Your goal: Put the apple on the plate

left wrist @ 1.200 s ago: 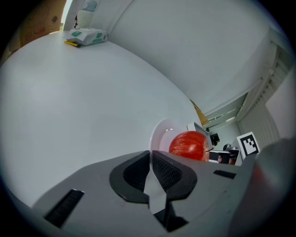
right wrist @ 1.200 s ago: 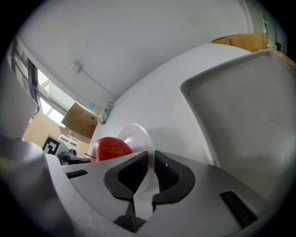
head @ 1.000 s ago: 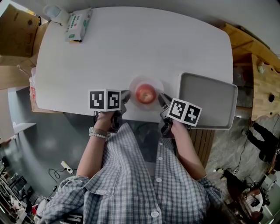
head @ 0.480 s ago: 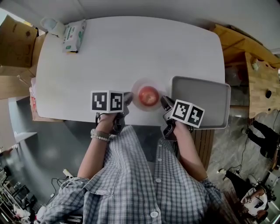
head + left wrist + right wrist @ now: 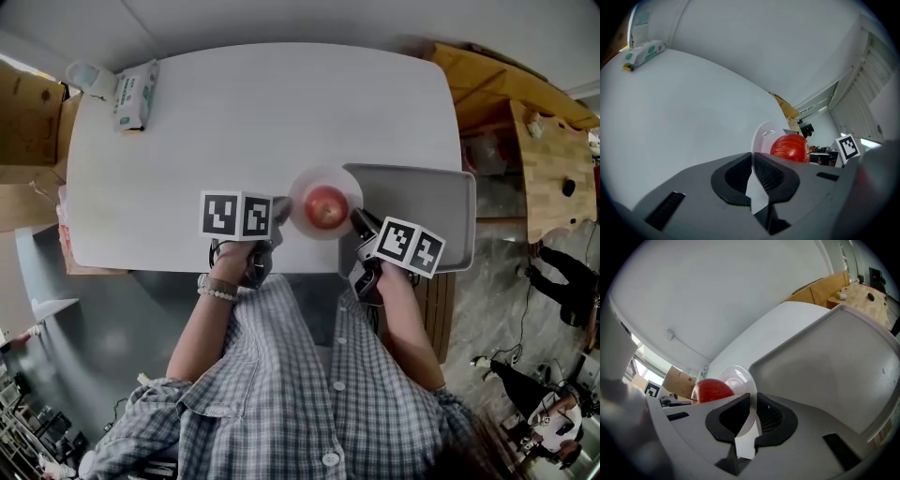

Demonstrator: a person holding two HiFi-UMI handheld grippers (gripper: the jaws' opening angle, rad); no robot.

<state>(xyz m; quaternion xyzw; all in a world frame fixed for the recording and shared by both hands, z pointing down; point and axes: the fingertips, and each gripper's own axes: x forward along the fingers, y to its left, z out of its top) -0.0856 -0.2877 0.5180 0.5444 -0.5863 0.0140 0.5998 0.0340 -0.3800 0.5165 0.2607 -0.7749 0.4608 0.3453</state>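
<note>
A red apple [image 5: 325,206] sits on a clear round plate [image 5: 302,190] near the white table's [image 5: 234,122] front edge. My left gripper [image 5: 281,212] is shut on the plate's left rim and my right gripper [image 5: 359,221] is shut on its right rim. In the left gripper view the plate [image 5: 761,138] passes between the closed jaws of the left gripper [image 5: 752,171], with the apple [image 5: 789,147] just beyond. The right gripper view shows the same: plate [image 5: 738,376], apple [image 5: 711,390], right gripper [image 5: 752,416] pinching the rim.
A grey tray [image 5: 422,197] lies at the table's right end, its left edge under the plate's right side; it fills the right gripper view as the tray [image 5: 829,376]. A tissue pack [image 5: 134,94] lies at the far left corner. Wooden furniture stands to the right.
Both grippers have carried the plate with the apple to the right. Its right rim now overlaps the tray's left edge, where a gap showed before.
</note>
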